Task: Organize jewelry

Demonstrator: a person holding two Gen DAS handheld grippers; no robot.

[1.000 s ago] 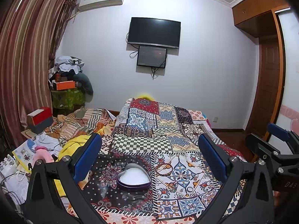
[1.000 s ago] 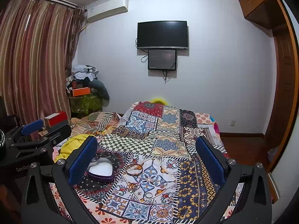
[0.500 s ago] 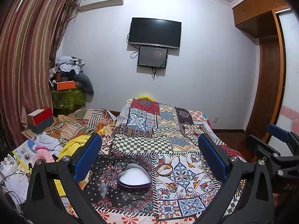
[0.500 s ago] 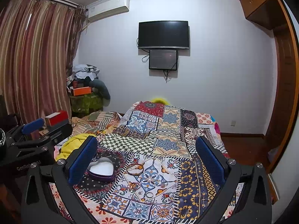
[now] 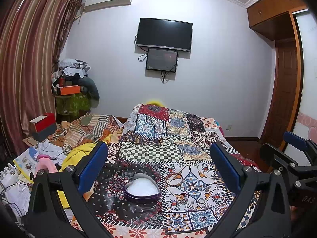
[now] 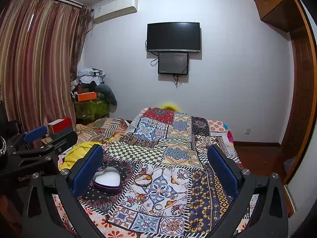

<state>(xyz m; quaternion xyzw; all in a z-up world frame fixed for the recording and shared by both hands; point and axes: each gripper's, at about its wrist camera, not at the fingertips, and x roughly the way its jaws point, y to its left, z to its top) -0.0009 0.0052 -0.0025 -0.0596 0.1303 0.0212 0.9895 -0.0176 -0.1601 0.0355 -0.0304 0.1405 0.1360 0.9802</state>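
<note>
On the far left, striped curtains [image 5: 25,69] hang beside a heap of clothes and boxes [image 5: 73,87], and a red box [image 5: 42,123] sits among scattered papers near the bed's left edge. The left hand-held gripper [image 5: 158,170] hovers above the bed with its blue-padded fingers [image 5: 93,166] spread wide and nothing between them. Below it, on the patchwork bedspread [image 5: 168,130], sits a heart-shaped tin [image 5: 141,187]: open, with a dark purple wall and a white lining inside. Just right of the tin lies a thin bangle [image 5: 174,178], a brownish ring lying flat on a pale patterned patch. Nearer the camera and a little further right are several small pieces of jewelry [image 5: 190,197] (a ring or two and what seems a knotted cord; they are too small to tell apart with certainty), all resting loose on the cloth and apart from the tin.

The right hand-held gripper [image 6: 154,170] is likewise wide open and empty, held over the same spread; from its view the tin [image 6: 107,179] shows just beside the left finger, the bangle [image 6: 142,178] near the middle and the small pieces [image 6: 152,204] lower down. A dark television [image 6: 174,36] hangs on the far wall, and a wooden wardrobe [image 6: 303,99] fills the right edge.
</note>
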